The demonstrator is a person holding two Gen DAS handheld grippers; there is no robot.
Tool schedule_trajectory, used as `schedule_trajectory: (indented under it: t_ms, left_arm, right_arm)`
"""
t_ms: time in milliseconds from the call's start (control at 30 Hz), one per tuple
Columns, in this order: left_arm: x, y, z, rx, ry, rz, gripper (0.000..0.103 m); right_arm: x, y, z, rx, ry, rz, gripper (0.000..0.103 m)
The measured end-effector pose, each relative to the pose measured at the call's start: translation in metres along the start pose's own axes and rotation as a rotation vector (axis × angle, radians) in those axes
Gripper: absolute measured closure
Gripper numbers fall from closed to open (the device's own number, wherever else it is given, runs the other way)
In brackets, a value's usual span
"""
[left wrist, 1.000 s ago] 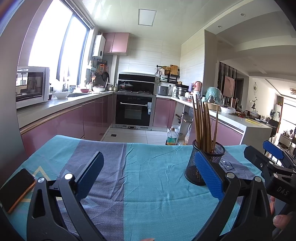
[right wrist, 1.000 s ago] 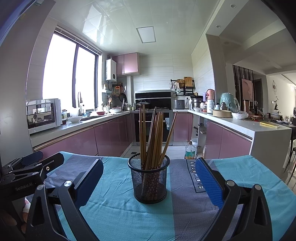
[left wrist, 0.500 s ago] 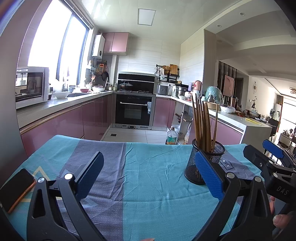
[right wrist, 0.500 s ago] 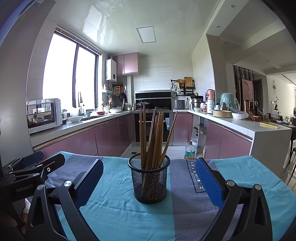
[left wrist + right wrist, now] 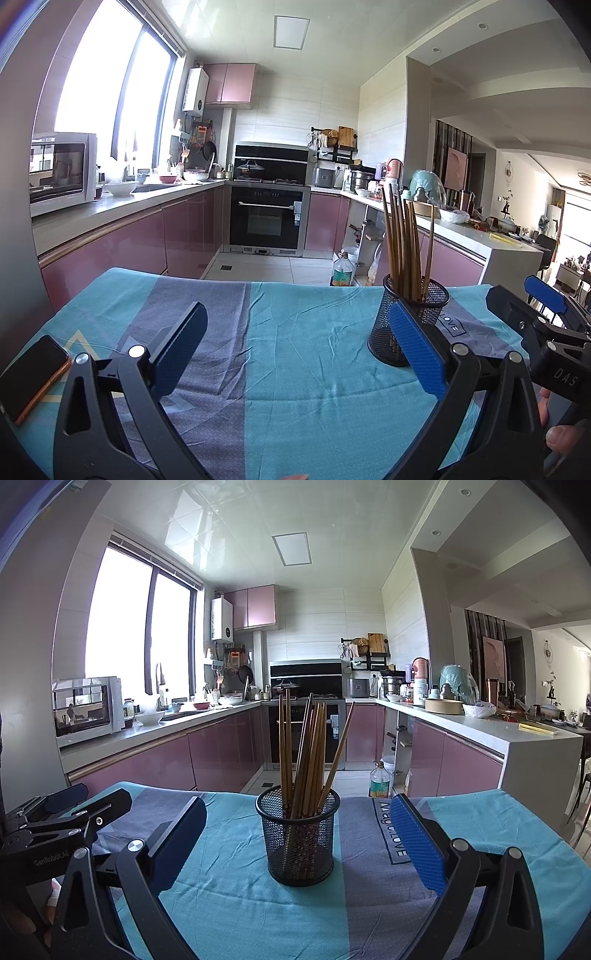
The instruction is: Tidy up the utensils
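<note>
Wooden chopsticks (image 5: pixel 308 753) stand in the mesh cup (image 5: pixel 298 840) mid-desk; both hand-held grippers, left (image 5: pixel 295 354) and right (image 5: pixel 297 843), gape empty before it. A careless nudge could tip the cup.

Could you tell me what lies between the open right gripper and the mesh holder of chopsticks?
Only bare tablecloth separates the right gripper from the mesh holder, per the right wrist view.

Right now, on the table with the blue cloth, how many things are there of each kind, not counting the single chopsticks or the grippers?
Mesh holder, standing upright with a bundle of chopsticks in it: 1
Phone, lying flat at the cloth's left edge: 1
Total: 2
Both the left gripper and the right gripper are open and hold nothing.
</note>
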State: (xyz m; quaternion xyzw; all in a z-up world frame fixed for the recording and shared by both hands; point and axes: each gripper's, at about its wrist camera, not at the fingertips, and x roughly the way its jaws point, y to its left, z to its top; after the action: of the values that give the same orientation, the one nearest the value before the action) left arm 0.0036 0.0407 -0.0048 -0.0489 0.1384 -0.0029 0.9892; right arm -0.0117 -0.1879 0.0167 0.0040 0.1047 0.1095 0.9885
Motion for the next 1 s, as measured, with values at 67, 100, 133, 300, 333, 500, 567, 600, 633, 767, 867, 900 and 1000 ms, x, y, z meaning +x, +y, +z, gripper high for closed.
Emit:
schedule_trajectory:
  t_ms: [67,100,133,300,333,500,567,600,633,767,867,900,1000]
  left_arm:
    - [-0.0005,0.0006,0.0001,0.000,0.000,0.001,0.006]
    - [-0.0006,0.0008,0.0000,0.001,0.001,0.000,0.006]
    - [-0.0004,0.0008,0.0000,0.002,0.001,-0.001,0.006]
    - [0.0005,0.0012,0.0004,0.003,0.003,-0.002,0.006]
    - [0.0007,0.0012,0.0005,0.003,0.003,-0.002,0.006]
    - [0.0007,0.0019,0.0003,0.003,0.006,-0.004,0.006]
    - [0.0004,0.0024,0.0002,0.003,0.007,-0.005,0.006]
    - [0.0004,0.0027,0.0003,0.004,0.007,-0.006,0.006]
    - [0.0004,0.0028,0.0002,0.005,0.008,-0.006,0.006]
    - [0.0005,0.0020,0.0004,0.004,0.007,-0.004,0.006]
    - [0.0005,0.0021,0.0003,0.004,0.008,-0.005,0.006]
    - [0.0005,0.0019,0.0004,0.004,0.007,-0.004,0.006]
    - [0.0005,0.0020,0.0003,0.006,0.007,-0.004,0.006]
  right_arm:
    - [-0.0003,0.0000,0.0000,0.000,-0.002,0.000,0.007]
    - [-0.0001,-0.0001,0.0000,-0.001,0.000,0.000,0.007]
    - [-0.0002,-0.0001,0.0000,-0.001,-0.001,-0.001,0.007]
    - [-0.0002,0.0008,-0.0005,-0.002,-0.002,-0.001,0.007]
    - [-0.0001,0.0006,-0.0006,0.000,-0.001,0.001,0.007]
    - [-0.0002,0.0012,-0.0007,-0.003,0.000,-0.002,0.007]
    - [0.0000,0.0007,-0.0005,-0.002,-0.002,-0.002,0.007]
    - [0.0001,0.0007,-0.0006,-0.003,-0.001,-0.002,0.007]
    - [-0.0001,0.0009,-0.0006,-0.002,-0.001,-0.003,0.007]
    - [-0.0001,0.0013,-0.0005,-0.003,-0.001,-0.002,0.007]
    - [-0.0001,0.0008,-0.0005,-0.003,-0.001,-0.002,0.007]
    - [-0.0005,0.0009,-0.0004,-0.002,-0.002,-0.002,0.007]
    - [0.0000,0.0001,-0.0004,-0.002,-0.001,-0.002,0.007]
